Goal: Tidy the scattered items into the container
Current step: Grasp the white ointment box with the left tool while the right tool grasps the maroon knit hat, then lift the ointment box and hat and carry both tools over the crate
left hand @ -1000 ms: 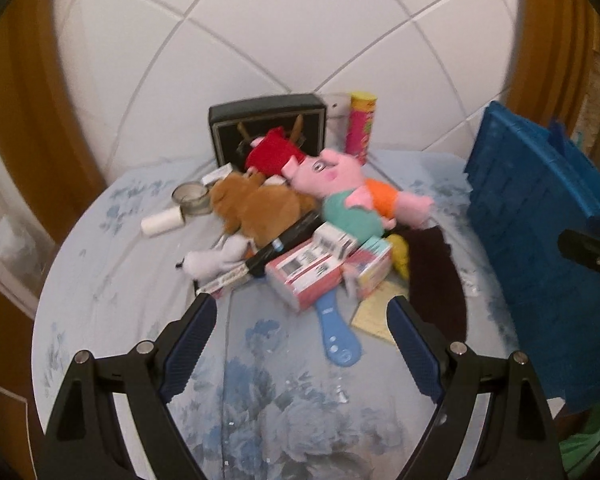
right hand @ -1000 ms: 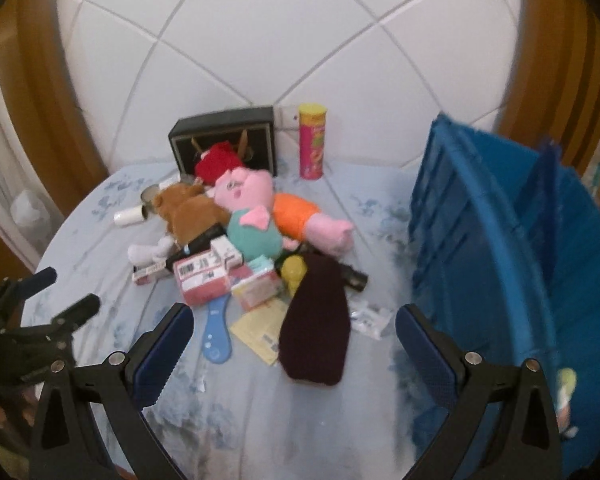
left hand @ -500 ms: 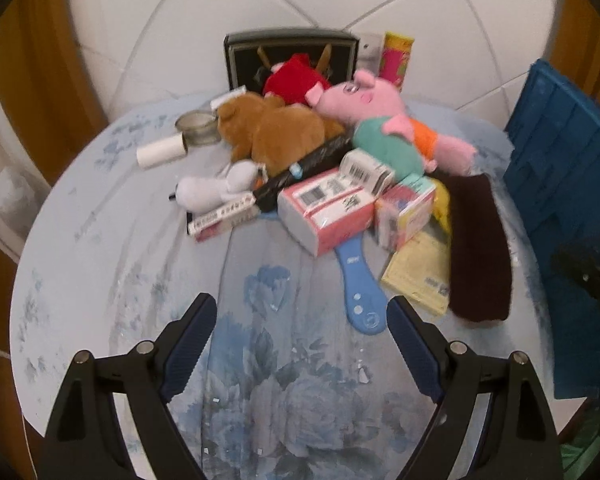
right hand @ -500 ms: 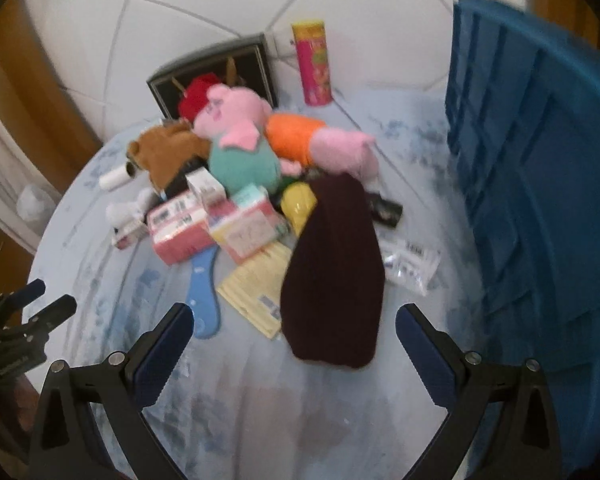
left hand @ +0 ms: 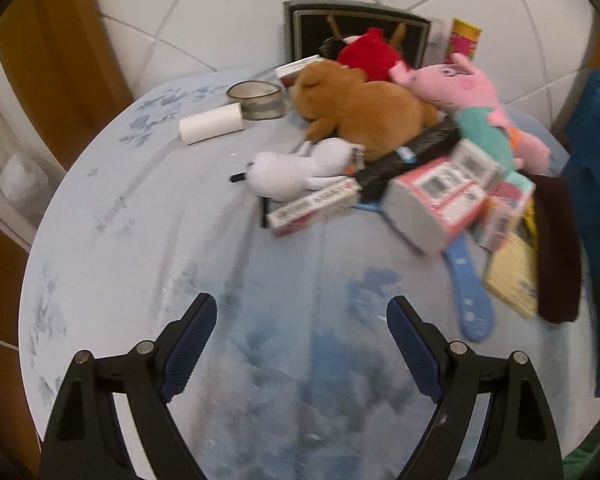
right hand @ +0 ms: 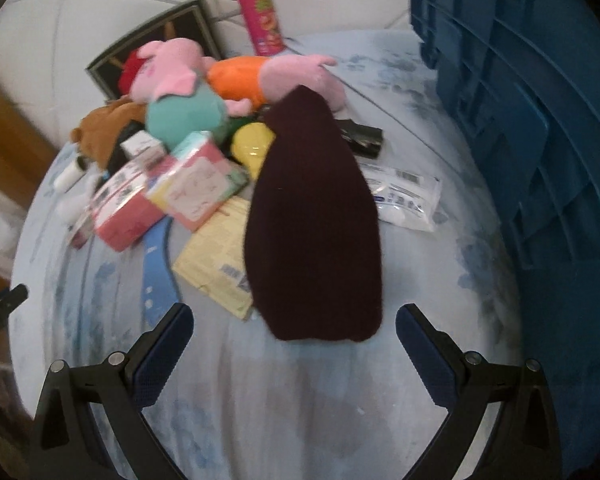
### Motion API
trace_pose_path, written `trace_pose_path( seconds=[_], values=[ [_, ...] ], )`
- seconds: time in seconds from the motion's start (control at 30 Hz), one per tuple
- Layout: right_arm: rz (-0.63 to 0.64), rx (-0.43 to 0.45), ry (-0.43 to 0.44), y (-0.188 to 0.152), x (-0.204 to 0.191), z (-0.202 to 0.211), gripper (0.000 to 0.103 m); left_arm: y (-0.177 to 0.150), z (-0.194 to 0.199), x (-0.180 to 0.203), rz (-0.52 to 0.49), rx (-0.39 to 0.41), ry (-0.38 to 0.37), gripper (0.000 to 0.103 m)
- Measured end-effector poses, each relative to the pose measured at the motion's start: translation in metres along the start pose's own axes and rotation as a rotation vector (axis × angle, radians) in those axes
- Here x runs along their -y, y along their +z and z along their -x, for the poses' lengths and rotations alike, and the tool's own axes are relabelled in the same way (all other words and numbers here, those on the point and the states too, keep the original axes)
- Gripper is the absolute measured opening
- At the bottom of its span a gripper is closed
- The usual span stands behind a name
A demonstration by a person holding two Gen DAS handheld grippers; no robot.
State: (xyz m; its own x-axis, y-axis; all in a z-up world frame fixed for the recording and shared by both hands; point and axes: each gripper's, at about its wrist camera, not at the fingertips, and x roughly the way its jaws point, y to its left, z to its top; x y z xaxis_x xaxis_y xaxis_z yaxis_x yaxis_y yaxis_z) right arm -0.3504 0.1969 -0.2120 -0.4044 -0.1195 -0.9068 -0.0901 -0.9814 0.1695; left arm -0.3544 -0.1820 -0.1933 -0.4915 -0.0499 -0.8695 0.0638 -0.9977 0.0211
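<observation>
A heap of items lies on a round table with a blue flowered cloth [left hand: 180, 280]. In the left wrist view I see a brown plush [left hand: 364, 106], a white plush [left hand: 296, 168], a pink pig plush [left hand: 456, 80], a pink box [left hand: 436, 204] and a blue brush [left hand: 470, 292]. My left gripper [left hand: 302, 320] hangs open over bare cloth in front of the heap. In the right wrist view a dark maroon knit hat [right hand: 314, 220] lies just beyond my open right gripper [right hand: 294, 328], with nothing between its fingers. The blue crate [right hand: 540, 140] stands at the right.
A paper roll [left hand: 212, 124] and a tape ring [left hand: 256, 98] lie at the back left. A black framed box [left hand: 356, 24] and a pink snack tube [right hand: 260, 16] stand against the white wall. A yellow packet [right hand: 216, 256] and white sachet [right hand: 404, 196] flank the hat.
Both grippers have come down and closer to the table; the heap now looms larger. The left view has shifted left toward the white plush, the right toward the maroon hat. Both stayed open.
</observation>
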Motion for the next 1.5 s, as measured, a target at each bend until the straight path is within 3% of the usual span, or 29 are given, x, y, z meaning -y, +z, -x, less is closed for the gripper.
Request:
trace_pose_path(
  seconds=[0.23, 0.73, 0.87, 1.03, 1.13, 1.33, 1.5],
  values=[
    [-0.049, -0.012, -0.063, 0.009, -0.003, -0.024, 0.103, 0.024, -0.056, -0.019, -0.024, -0.046, -0.010, 0.087],
    [-0.087, 0.001, -0.118, 0.042, -0.002, -0.065, 0.103, 0.063, -0.154, 0.017, -0.149, -0.101, -0.019, 0.085],
    [-0.069, 0.050, -0.187, 0.047, -0.010, -0.076, 0.103, 0.067, -0.157, 0.014, -0.117, -0.098, 0.005, 0.072],
    [-0.053, 0.073, -0.229, 0.051, -0.015, -0.090, 0.103, 0.064, -0.145, 0.008, -0.078, -0.099, 0.007, 0.048],
    [-0.029, 0.073, -0.251, 0.051, -0.014, -0.097, 0.103, 0.061, -0.141, 0.006, -0.068, -0.105, -0.002, 0.043],
    [-0.085, 0.074, -0.153, 0.050, 0.010, -0.100, 0.103, 0.048, -0.123, 0.017, -0.093, -0.126, -0.110, 0.022],
    [-0.143, 0.008, -0.060, 0.043, 0.028, -0.104, 0.102, 0.045, -0.126, 0.026, -0.118, -0.127, -0.101, 0.022]
  ],
)
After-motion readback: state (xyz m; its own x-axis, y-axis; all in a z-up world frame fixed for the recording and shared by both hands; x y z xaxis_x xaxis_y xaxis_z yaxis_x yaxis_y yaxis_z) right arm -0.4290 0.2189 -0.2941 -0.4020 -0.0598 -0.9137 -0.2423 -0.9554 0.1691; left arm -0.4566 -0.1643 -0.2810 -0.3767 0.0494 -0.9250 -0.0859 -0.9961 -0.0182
